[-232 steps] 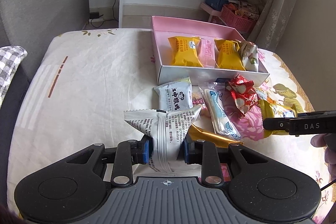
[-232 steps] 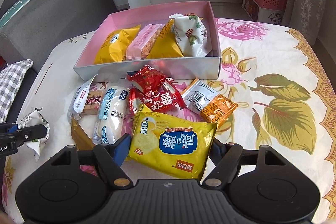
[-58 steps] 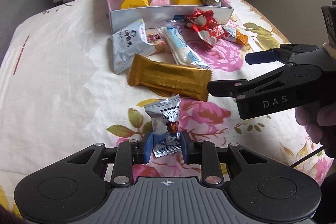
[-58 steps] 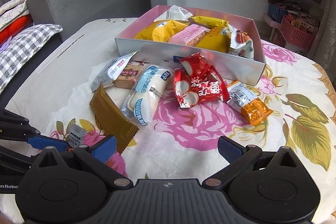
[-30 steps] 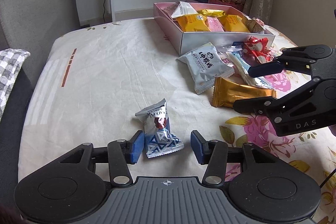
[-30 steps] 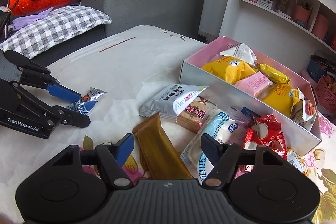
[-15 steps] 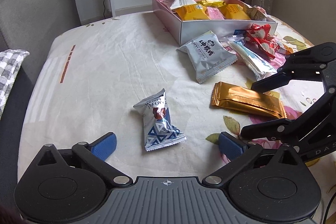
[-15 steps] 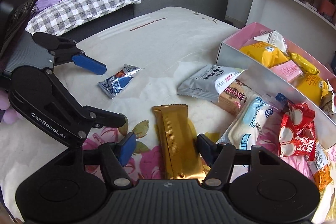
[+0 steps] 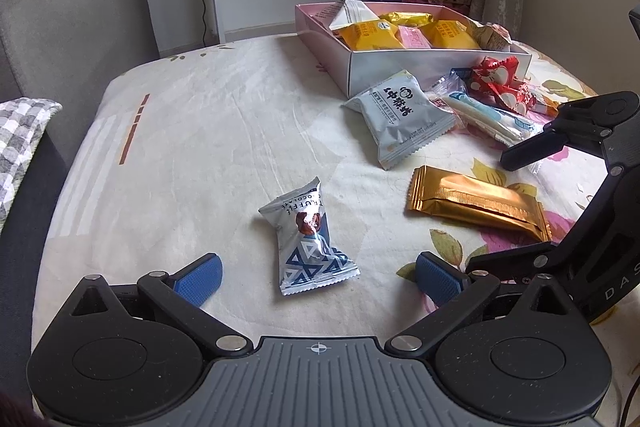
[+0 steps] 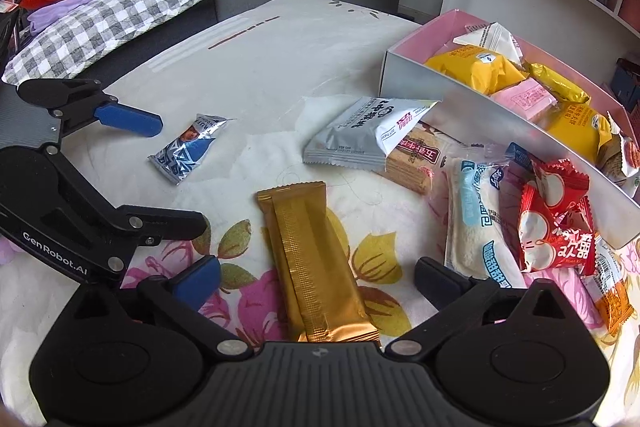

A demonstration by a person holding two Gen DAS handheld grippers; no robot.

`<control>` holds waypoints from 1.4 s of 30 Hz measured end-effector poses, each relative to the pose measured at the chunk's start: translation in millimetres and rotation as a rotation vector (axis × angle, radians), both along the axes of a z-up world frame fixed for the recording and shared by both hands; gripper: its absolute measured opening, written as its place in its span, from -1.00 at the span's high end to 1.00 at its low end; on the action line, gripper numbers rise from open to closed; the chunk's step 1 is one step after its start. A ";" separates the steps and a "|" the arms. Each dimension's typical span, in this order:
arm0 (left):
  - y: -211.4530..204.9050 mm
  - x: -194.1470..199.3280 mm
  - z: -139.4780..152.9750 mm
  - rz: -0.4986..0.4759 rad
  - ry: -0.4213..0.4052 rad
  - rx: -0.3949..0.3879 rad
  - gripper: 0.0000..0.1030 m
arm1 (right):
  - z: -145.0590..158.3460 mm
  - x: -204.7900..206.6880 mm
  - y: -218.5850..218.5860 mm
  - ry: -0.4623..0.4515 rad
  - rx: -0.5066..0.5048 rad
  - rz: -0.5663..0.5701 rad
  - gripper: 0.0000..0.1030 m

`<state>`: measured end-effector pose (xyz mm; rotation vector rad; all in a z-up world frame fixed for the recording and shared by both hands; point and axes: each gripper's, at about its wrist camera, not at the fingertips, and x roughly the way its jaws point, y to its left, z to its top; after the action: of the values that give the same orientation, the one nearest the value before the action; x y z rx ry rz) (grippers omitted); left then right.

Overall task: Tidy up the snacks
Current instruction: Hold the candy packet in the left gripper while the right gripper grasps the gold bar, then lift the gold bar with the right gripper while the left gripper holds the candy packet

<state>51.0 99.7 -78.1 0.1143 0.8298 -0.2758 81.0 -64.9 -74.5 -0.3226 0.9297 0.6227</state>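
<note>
While the gold bar [image 10: 316, 259] lies flat on the flowered cloth between the fingers of your right claw [image 10: 316, 281], no grip exists: the jaws have just been opening and now stand spread wide, pads clear of the wrapper on both sides. Your left claw [image 9: 318, 281] is likewise spread, pinching nothing; the small blue-and-silver chocolate packet [image 9: 308, 239] lies loose on the cloth between its fingers. The pink box [image 10: 452, 107], partly filled, sits well apart at the far side, with a grey packet [image 10: 352, 135] and red packets [image 10: 556, 219] just outside its wall. Judged step: picking up the gold bar. Next, lower the right claw, centre the bar's narrow width between the pads, and close firmly; foil may slip.
</note>
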 end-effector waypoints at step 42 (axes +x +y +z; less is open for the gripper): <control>2.7 8.4 36.8 0.077 -0.008 -0.099 0.62 | 31.7 1.0 -23.9 -0.023 0.115 -0.086 0.55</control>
<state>59.4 102.4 -41.3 -0.0087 0.8089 -0.2433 82.0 -88.8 -42.7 -0.1860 0.8771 0.5895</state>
